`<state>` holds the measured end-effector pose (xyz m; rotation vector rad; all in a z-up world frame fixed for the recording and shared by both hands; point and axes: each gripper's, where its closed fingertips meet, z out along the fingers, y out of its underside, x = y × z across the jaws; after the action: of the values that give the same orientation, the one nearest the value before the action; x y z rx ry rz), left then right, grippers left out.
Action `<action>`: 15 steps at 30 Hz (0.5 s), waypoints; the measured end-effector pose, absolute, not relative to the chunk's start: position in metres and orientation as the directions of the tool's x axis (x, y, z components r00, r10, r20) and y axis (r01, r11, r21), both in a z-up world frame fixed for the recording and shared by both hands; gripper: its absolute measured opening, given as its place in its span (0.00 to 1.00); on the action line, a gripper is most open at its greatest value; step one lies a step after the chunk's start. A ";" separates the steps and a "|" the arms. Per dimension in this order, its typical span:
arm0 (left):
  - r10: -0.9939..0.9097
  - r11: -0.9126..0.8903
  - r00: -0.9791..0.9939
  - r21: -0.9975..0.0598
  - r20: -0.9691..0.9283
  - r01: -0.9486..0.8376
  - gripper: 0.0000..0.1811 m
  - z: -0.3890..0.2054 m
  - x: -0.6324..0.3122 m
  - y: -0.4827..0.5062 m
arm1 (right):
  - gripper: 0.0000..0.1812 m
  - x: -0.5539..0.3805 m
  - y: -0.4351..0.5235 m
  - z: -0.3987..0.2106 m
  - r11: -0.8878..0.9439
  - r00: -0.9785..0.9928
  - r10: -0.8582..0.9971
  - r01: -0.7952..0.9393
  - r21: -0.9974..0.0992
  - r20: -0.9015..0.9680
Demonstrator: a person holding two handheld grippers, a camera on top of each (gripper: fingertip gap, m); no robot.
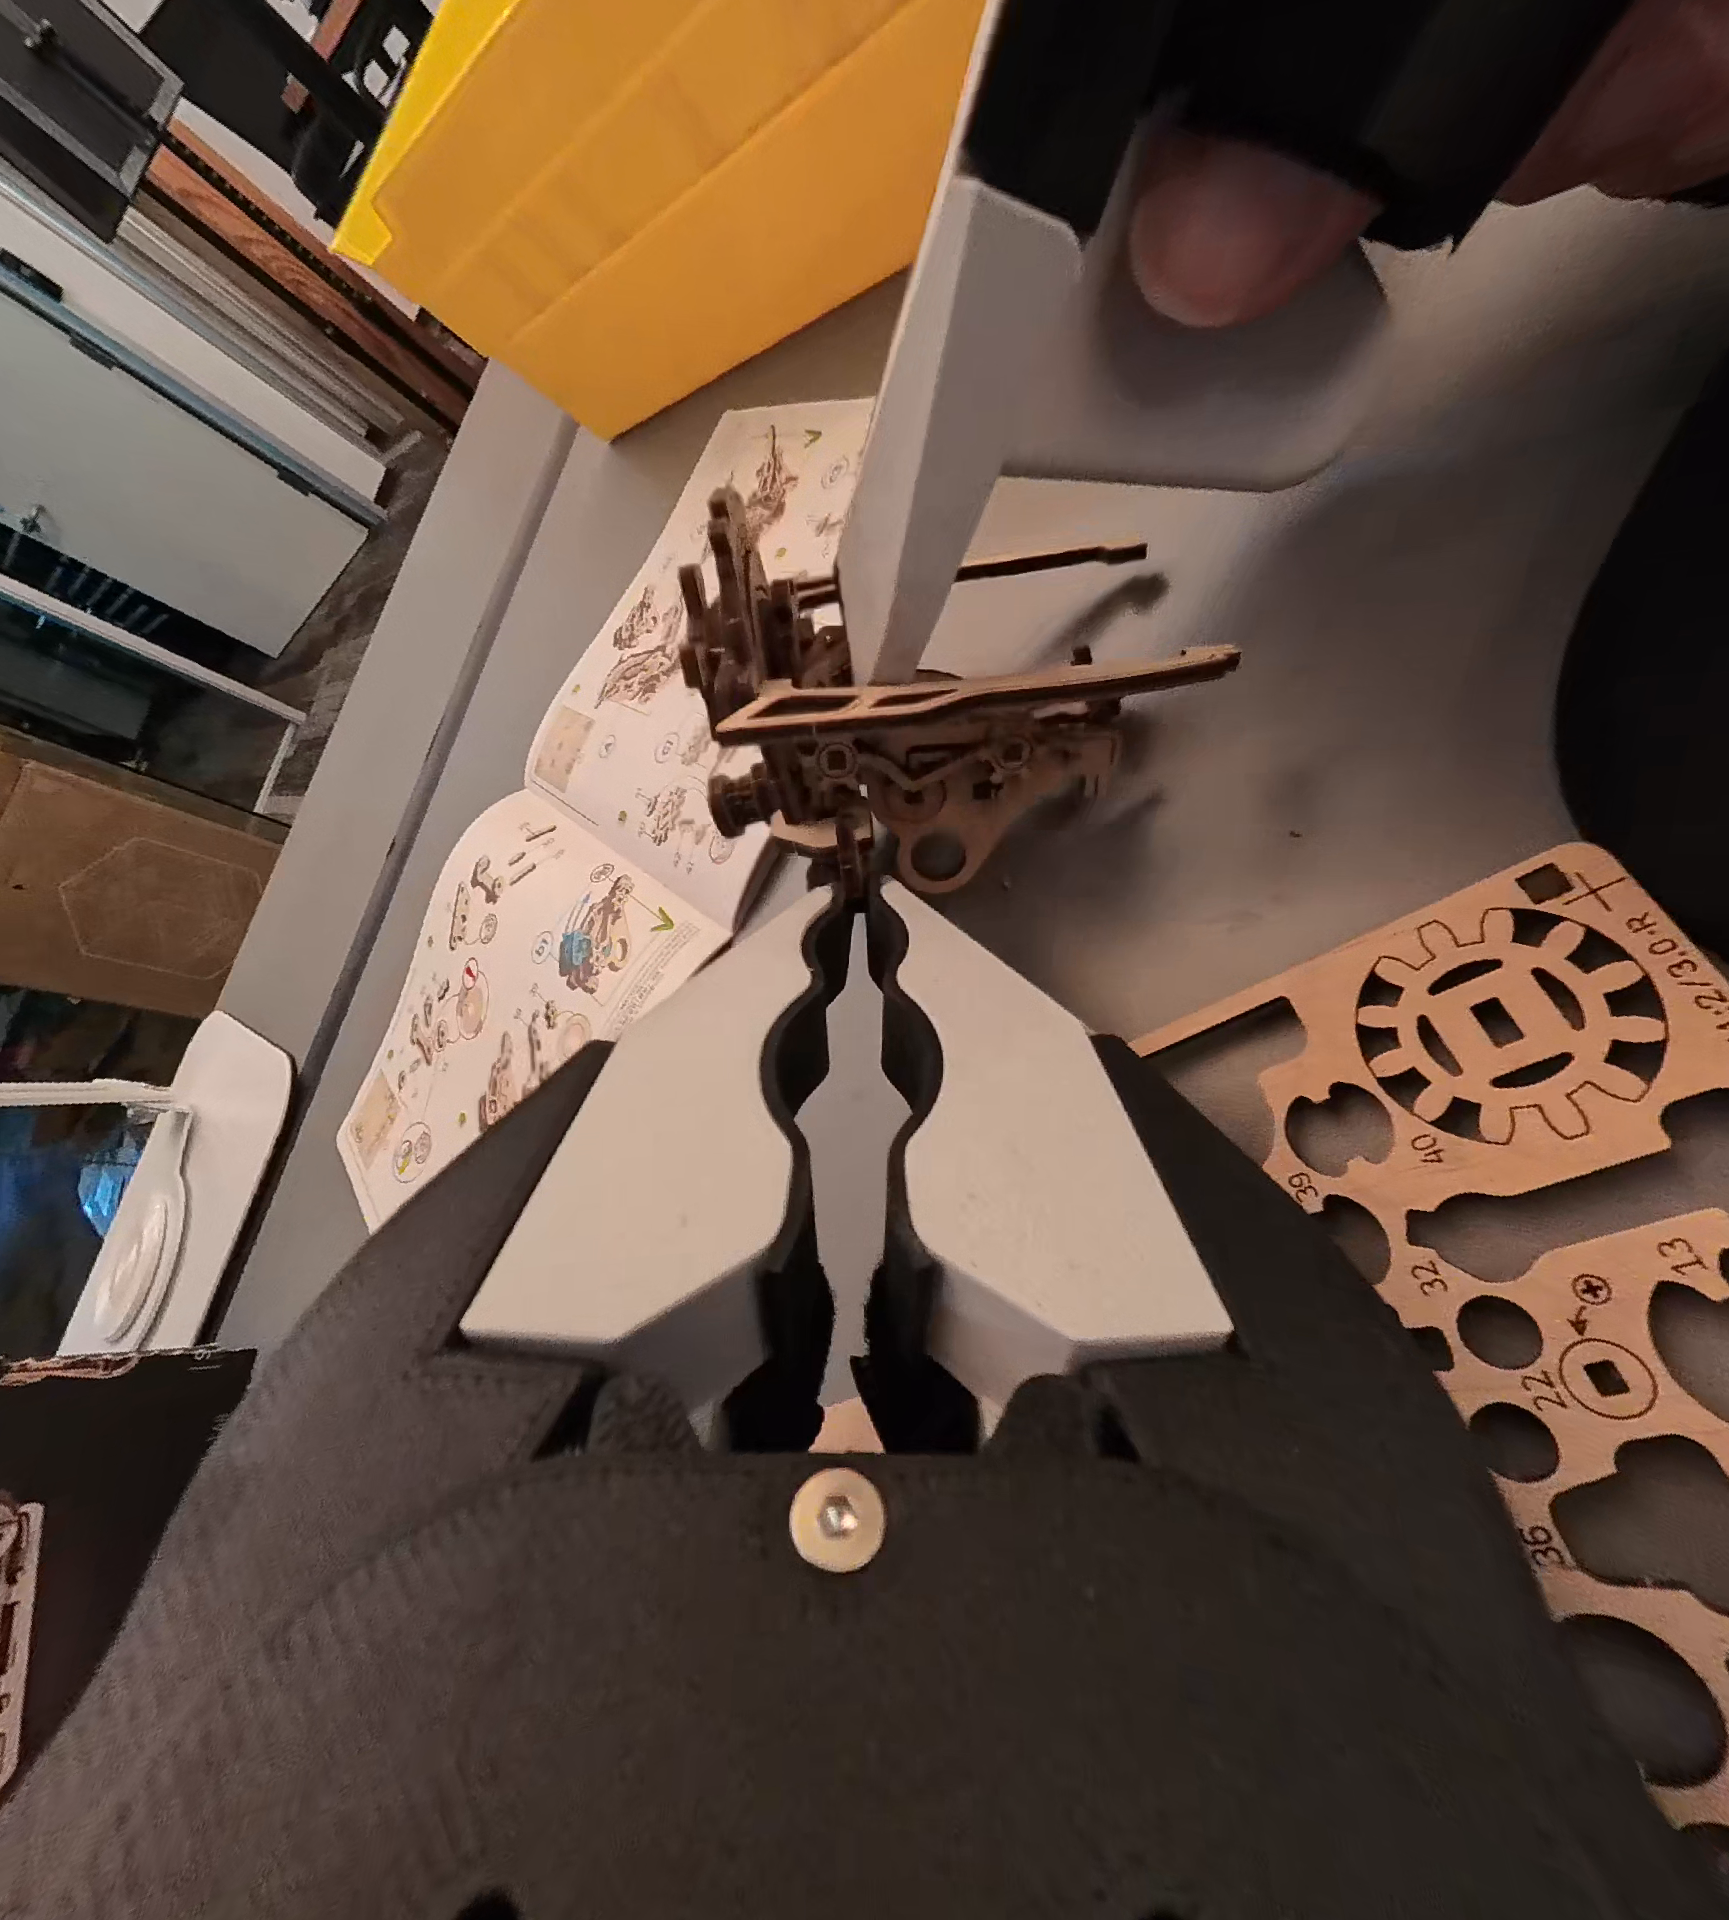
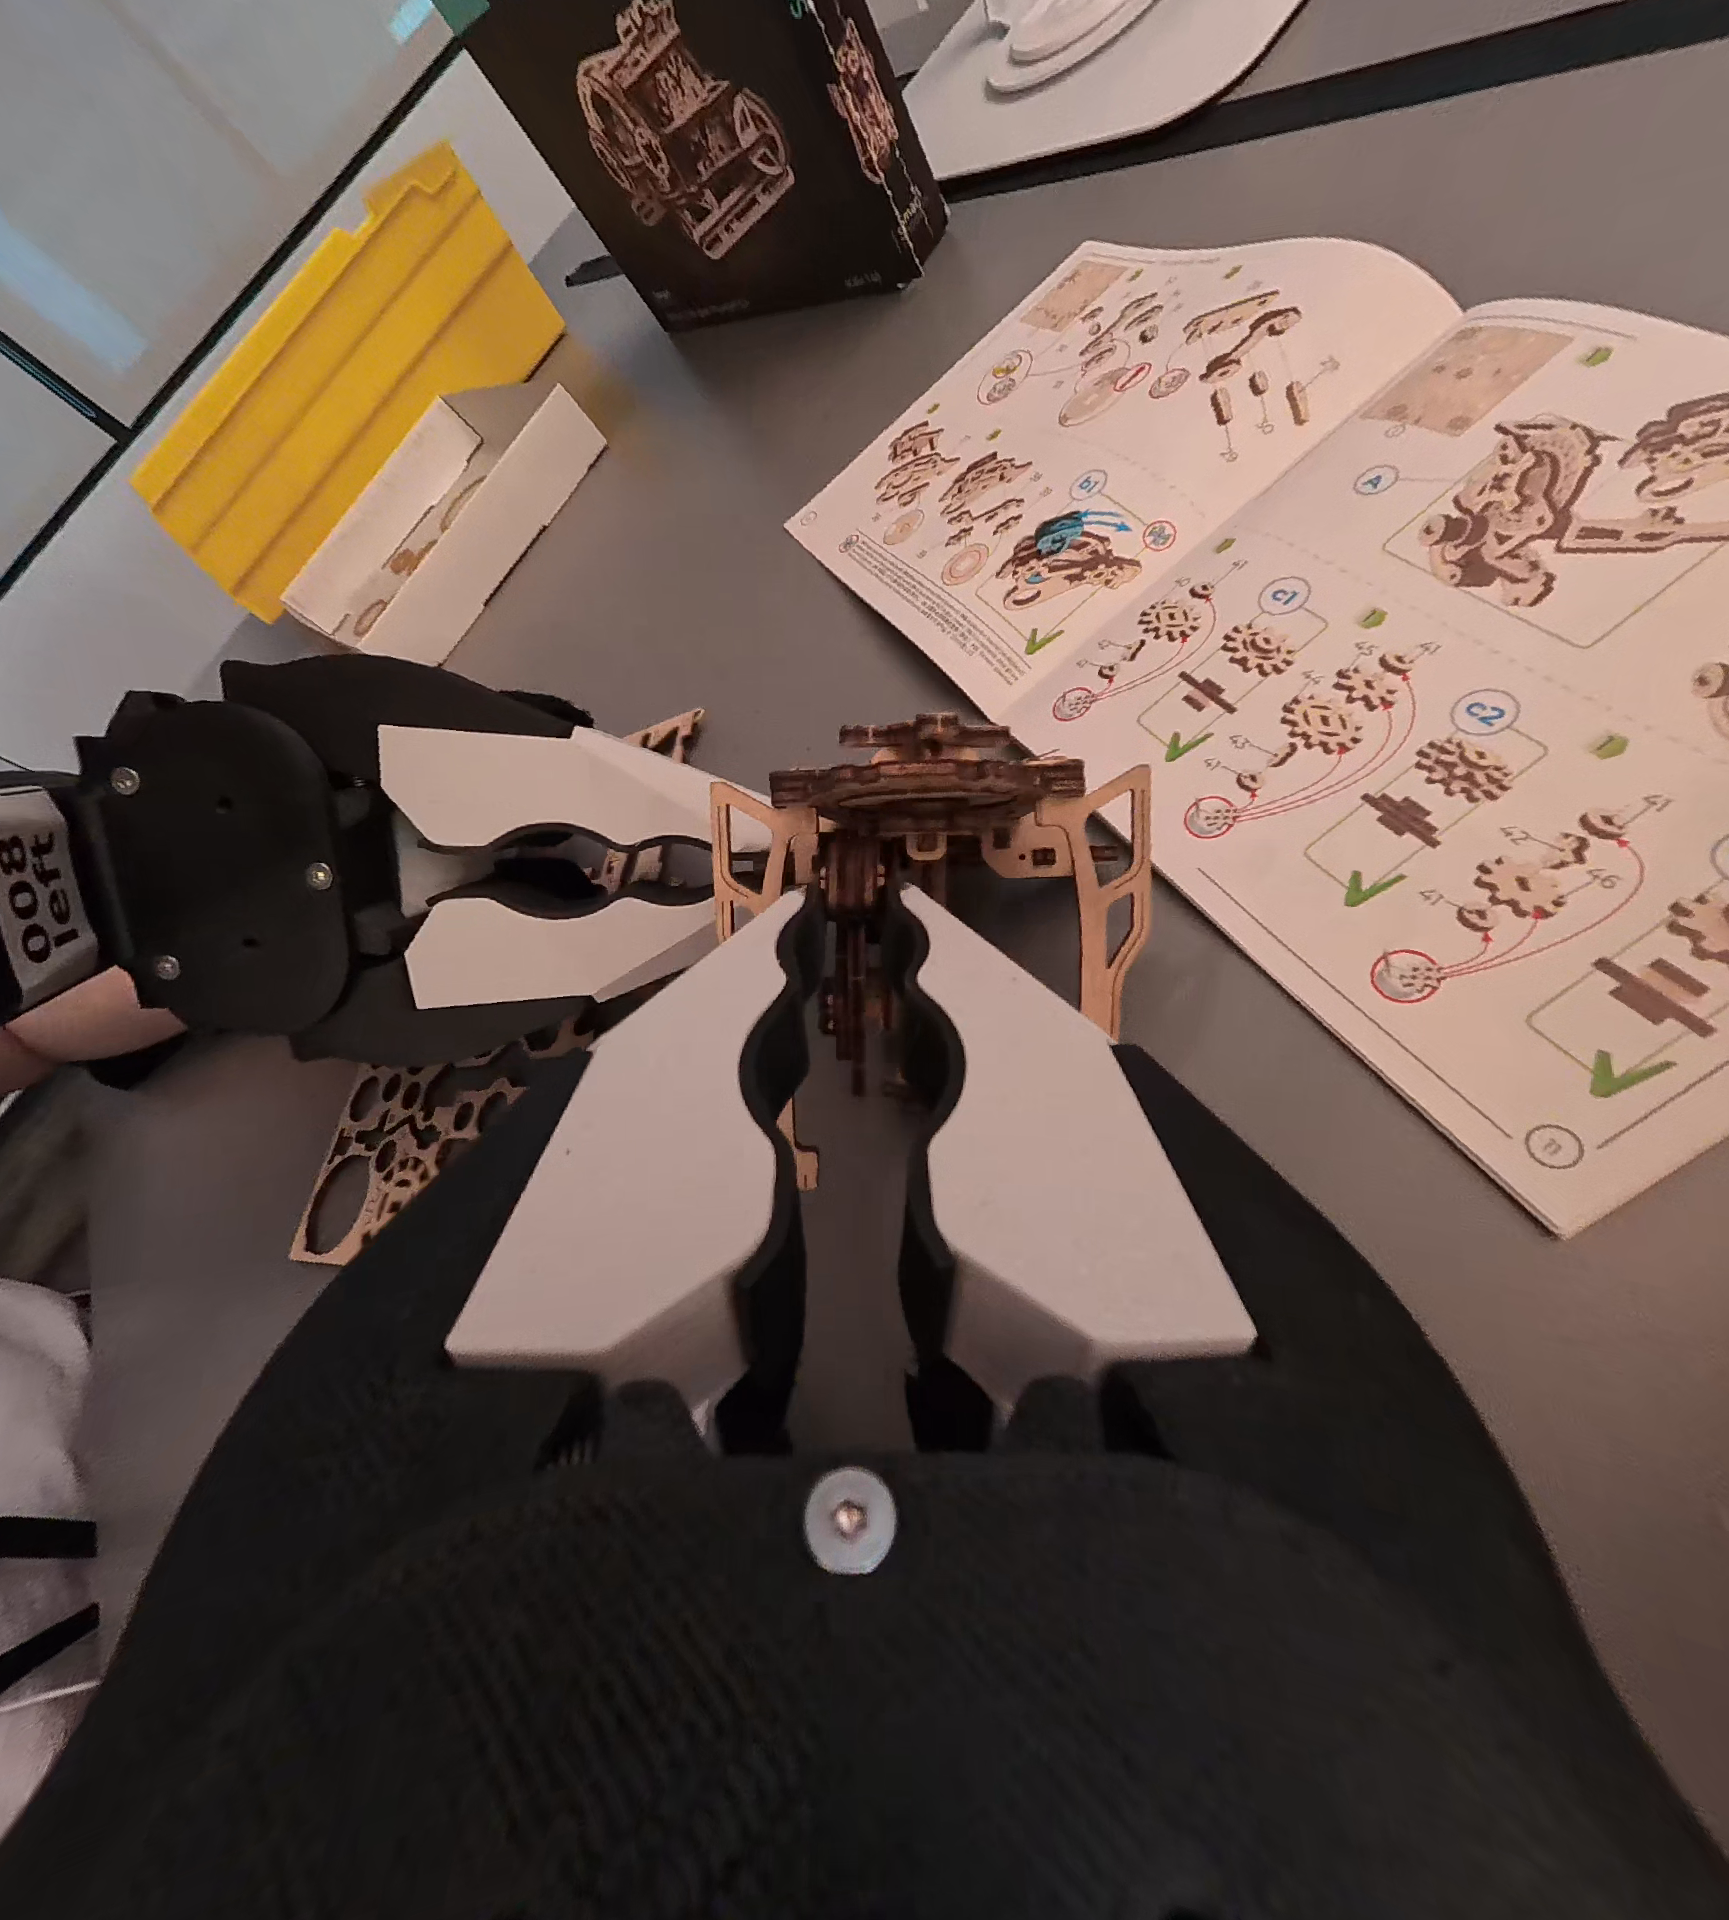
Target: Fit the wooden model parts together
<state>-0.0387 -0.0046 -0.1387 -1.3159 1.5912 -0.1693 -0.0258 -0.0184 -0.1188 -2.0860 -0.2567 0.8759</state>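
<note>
A small wooden model [image 1: 927,743] of dark gears and pale frames is held between both grippers above the grey table [image 1: 1286,665]. My left gripper [image 1: 855,899] is shut on a thin tab at the model's underside. In the right wrist view my right gripper [image 2: 855,904] is shut on the stacked middle pieces of the model [image 2: 933,805]. The left gripper [image 2: 709,862] comes in from the left there and meets the model's pale side frame. In the left wrist view a white finger [image 1: 927,447] of the right gripper reaches down onto the model from above.
An open instruction booklet [image 2: 1359,675] lies right of the model. A cut-out plywood sheet [image 1: 1483,1164] lies near the left gripper. A black kit box [image 2: 725,156], a yellow bin [image 2: 340,384] and a white cardboard tray [image 2: 444,520] stand behind. Both grippers' tips are close together, under 4 cm apart.
</note>
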 end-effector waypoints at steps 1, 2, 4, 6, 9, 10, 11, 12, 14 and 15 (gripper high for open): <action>-0.791 0.396 0.121 -0.652 -0.600 -0.647 0.00 -0.137 -0.039 -0.004 | 0.05 -0.026 -0.019 -0.116 -0.620 0.734 0.471 -0.120 -0.775 -0.490; -0.790 0.398 0.122 -0.653 -0.601 -0.644 0.00 -0.136 -0.038 -0.005 | 0.05 -0.027 -0.019 -0.115 -0.614 0.735 0.477 -0.115 -0.781 -0.483; -0.790 0.399 0.123 -0.655 -0.601 -0.641 0.00 -0.136 -0.038 -0.005 | 0.05 -0.028 -0.018 -0.112 -0.595 0.736 0.497 -0.098 -0.798 -0.460; -0.791 0.396 0.127 -0.660 -0.598 -0.638 0.00 -0.136 -0.038 -0.005 | 0.05 -0.031 -0.018 -0.109 -0.568 0.734 0.525 -0.074 -0.819 -0.431; -0.812 0.371 0.135 -0.681 -0.567 -0.631 0.00 -0.135 -0.039 -0.005 | 0.05 -0.033 -0.018 -0.106 -0.511 0.761 0.560 0.004 -0.860 -0.329; -0.815 0.368 0.136 -0.684 -0.564 -0.631 0.00 -0.135 -0.039 -0.005 | 0.05 -0.033 -0.017 -0.106 -0.504 0.770 0.558 0.020 -0.864 -0.308; -0.814 0.368 0.139 -0.685 -0.565 -0.629 0.00 -0.135 -0.039 -0.004 | 0.05 -0.033 -0.017 -0.105 -0.492 0.777 0.560 0.034 -0.870 -0.287; -0.812 0.370 0.139 -0.685 -0.567 -0.628 0.00 -0.134 -0.039 -0.004 | 0.05 -0.034 -0.017 -0.105 -0.485 0.780 0.563 0.043 -0.874 -0.273; -0.819 0.363 0.137 -0.689 -0.557 -0.628 0.00 -0.135 -0.038 -0.006 | 0.05 -0.034 -0.017 -0.104 -0.479 0.782 0.566 0.055 -0.876 -0.260; -0.822 0.358 0.142 -0.695 -0.551 -0.623 0.00 -0.134 -0.038 -0.006 | 0.04 -0.034 -0.017 -0.102 -0.461 0.787 0.570 0.067 -0.885 -0.238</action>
<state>-0.0380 -0.0062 -0.1336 -1.3440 1.5603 -0.2354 -0.0336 -0.0166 -0.1017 -1.9839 -0.4770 0.6380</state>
